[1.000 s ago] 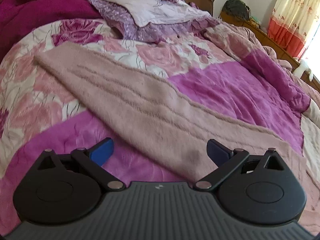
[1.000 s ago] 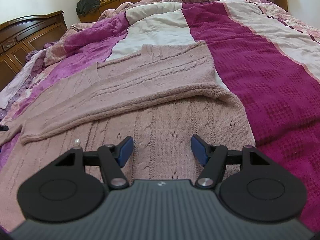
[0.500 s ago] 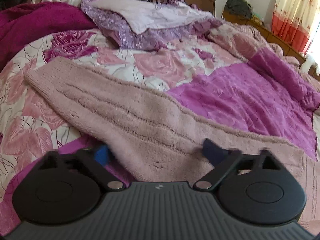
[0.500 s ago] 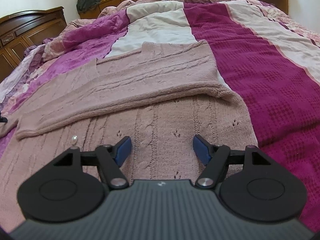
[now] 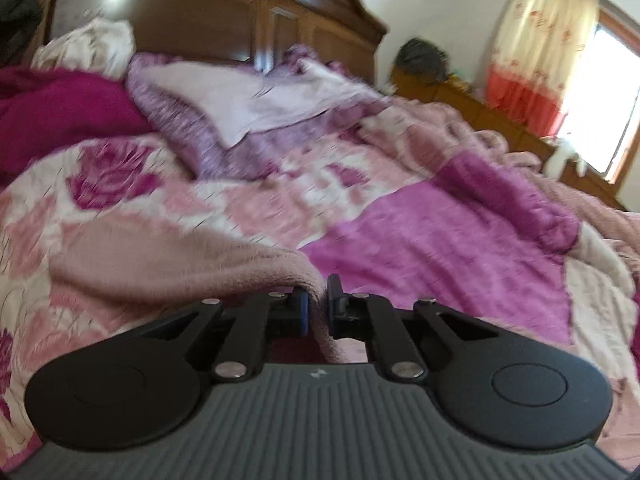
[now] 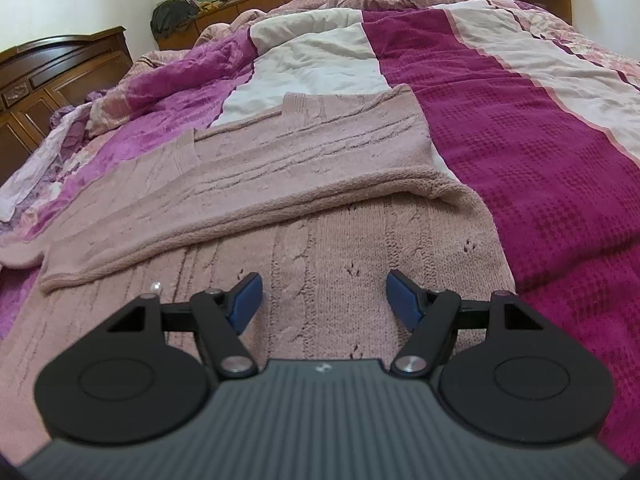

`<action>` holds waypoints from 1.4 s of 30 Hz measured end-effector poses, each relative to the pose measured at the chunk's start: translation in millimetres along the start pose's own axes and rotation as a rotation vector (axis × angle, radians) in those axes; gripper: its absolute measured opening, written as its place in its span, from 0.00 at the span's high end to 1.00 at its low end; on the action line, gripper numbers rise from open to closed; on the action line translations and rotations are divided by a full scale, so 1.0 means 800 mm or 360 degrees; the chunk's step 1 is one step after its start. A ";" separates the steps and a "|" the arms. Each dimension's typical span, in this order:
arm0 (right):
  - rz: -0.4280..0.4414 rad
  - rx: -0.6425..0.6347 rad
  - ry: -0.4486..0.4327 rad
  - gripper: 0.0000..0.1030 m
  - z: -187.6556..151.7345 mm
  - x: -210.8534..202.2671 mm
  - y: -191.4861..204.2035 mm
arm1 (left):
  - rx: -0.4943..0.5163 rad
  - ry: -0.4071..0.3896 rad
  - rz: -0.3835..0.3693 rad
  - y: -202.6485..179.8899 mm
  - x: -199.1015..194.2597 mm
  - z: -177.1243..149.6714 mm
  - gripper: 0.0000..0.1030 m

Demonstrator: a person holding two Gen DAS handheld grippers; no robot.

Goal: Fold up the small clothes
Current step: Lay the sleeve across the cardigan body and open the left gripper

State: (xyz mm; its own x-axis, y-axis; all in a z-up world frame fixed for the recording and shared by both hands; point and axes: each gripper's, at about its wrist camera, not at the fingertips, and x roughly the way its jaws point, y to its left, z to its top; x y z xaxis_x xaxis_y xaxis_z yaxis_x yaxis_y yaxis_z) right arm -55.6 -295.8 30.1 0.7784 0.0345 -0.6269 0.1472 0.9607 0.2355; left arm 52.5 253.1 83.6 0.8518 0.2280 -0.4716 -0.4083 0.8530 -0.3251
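Where the dusty-pink sweater (image 6: pixel 312 184) spreads over the bed, the left gripper (image 5: pixel 317 306) angles gently downward with its blue pads pinched tight on a bunched sleeve (image 5: pixel 168 264), lifting that knit off the floral quilt (image 5: pixel 132 200). The right gripper (image 6: pixel 324 298) tilts more steeply, jaws apart over the sweater's cabled body, nothing between them. A dark wooden headboard (image 5: pixel 192 12) backs the bed; a curtained window (image 5: pixel 532 52) glows at the right.

Rose-print quilt (image 5: pixel 120 200) on the near left, lilac pillow (image 5: pixel 248 100) against the far dark wooden headboard (image 5: pixel 200 24), floral curtain (image 5: pixel 532 60) far right, magenta waffle blanket (image 6: pixel 520 168) on the right
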 end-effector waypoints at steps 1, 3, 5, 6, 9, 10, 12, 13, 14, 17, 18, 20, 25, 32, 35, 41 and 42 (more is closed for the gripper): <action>0.0004 0.0004 -0.0006 0.32 0.001 -0.002 -0.001 | 0.0007 -0.0014 -0.0026 -0.005 -0.005 0.003 0.92; 0.0012 0.0020 -0.0017 0.31 0.002 -0.007 -0.001 | 0.0013 -0.0039 -0.0086 -0.018 -0.016 0.009 0.92; 0.0024 0.0034 -0.0029 0.31 0.002 -0.012 -0.002 | 0.0028 -0.0060 -0.0152 -0.033 -0.028 0.014 0.92; 0.0028 0.0038 -0.0032 0.31 0.004 -0.013 -0.002 | 0.0036 -0.0071 -0.0181 -0.041 -0.034 0.016 0.92; 0.0030 0.0047 -0.0049 0.31 0.005 -0.019 -0.004 | 0.0058 -0.0107 -0.0281 -0.067 -0.051 0.022 0.92; 0.0031 0.0050 -0.0054 0.31 0.005 -0.021 -0.005 | 0.0066 -0.0117 -0.0320 -0.077 -0.057 0.024 0.92; 0.0031 0.0062 -0.0066 0.31 0.005 -0.024 -0.009 | 0.0085 -0.0136 -0.0395 -0.097 -0.072 0.026 0.92; 0.0029 0.0072 -0.0069 0.31 0.005 -0.025 -0.010 | 0.0094 -0.0142 -0.0431 -0.108 -0.079 0.027 0.92; 0.0028 0.0082 -0.0073 0.31 0.004 -0.026 -0.012 | 0.0103 -0.0148 -0.0472 -0.121 -0.085 0.028 0.92; 0.0035 0.0124 -0.0078 0.31 0.003 -0.027 -0.018 | 0.0153 -0.0153 -0.0577 -0.160 -0.102 0.025 0.92; 0.0039 0.0137 -0.0080 0.31 0.003 -0.027 -0.020 | 0.0179 -0.0152 -0.0605 -0.174 -0.106 0.022 0.92; 0.0045 0.0151 -0.0085 0.31 0.002 -0.028 -0.022 | 0.0239 -0.0151 -0.0656 -0.204 -0.116 0.013 0.92; 0.0062 0.0171 -0.0102 0.31 0.001 -0.030 -0.027 | 0.0351 -0.0076 -0.0755 -0.268 -0.126 -0.023 0.92; 0.0078 0.0241 -0.0091 0.31 -0.005 -0.027 -0.038 | 0.0520 0.0127 -0.0828 -0.336 -0.114 -0.104 0.91; 0.0093 0.0267 -0.0092 0.31 -0.006 -0.027 -0.042 | 0.0592 0.0241 -0.0831 -0.351 -0.102 -0.145 0.91; 0.0122 0.0307 -0.0083 0.32 -0.010 -0.024 -0.049 | 0.0727 0.0391 -0.0808 -0.360 -0.086 -0.209 0.91; 0.0126 0.0314 -0.0081 0.32 -0.009 -0.023 -0.050 | 0.0733 0.0425 -0.0798 -0.359 -0.083 -0.217 0.91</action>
State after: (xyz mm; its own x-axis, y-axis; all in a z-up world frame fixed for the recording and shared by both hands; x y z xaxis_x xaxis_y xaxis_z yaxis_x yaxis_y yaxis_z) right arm -80.0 -332.8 26.5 0.8214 0.0890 -0.5634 0.1970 0.8827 0.4266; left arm 55.7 -88.6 65.8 0.7669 -0.3139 -0.5598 0.2393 0.9492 -0.2043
